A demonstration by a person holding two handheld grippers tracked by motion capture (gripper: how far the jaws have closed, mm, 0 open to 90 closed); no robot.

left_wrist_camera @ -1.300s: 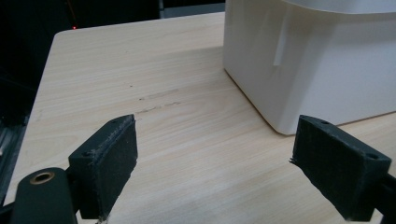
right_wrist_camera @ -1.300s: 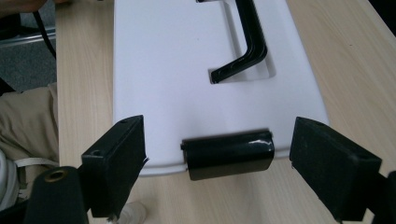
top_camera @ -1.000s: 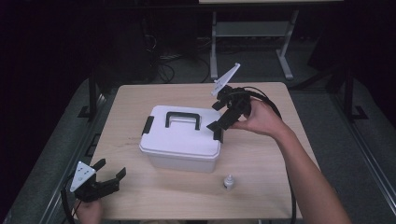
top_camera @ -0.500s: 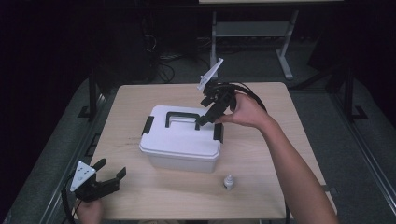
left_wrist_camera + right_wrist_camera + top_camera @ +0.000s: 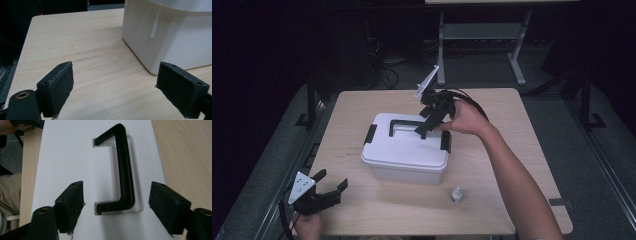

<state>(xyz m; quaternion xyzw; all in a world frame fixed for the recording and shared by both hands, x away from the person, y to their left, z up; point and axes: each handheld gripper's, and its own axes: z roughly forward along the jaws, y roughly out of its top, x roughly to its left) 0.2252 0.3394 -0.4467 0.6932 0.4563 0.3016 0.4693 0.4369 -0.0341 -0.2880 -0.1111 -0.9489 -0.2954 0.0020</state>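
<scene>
Black flat carrying handle (image 5: 123,167) on white plastic lidded box (image 5: 404,150) lies between right hand-held gripper's (image 5: 116,202) parted, just-closing jaws, untouched; left hand-held gripper (image 5: 115,85) gapes beside box.

Dark room, wooden table (image 5: 362,107), grey floor (image 5: 584,165)

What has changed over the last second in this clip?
The right tool moved from the box's right end to over the lid, straddling the black handle; its jaws have just been closing but don't touch it. The left tool, white box and small bottle stayed put.
</scene>
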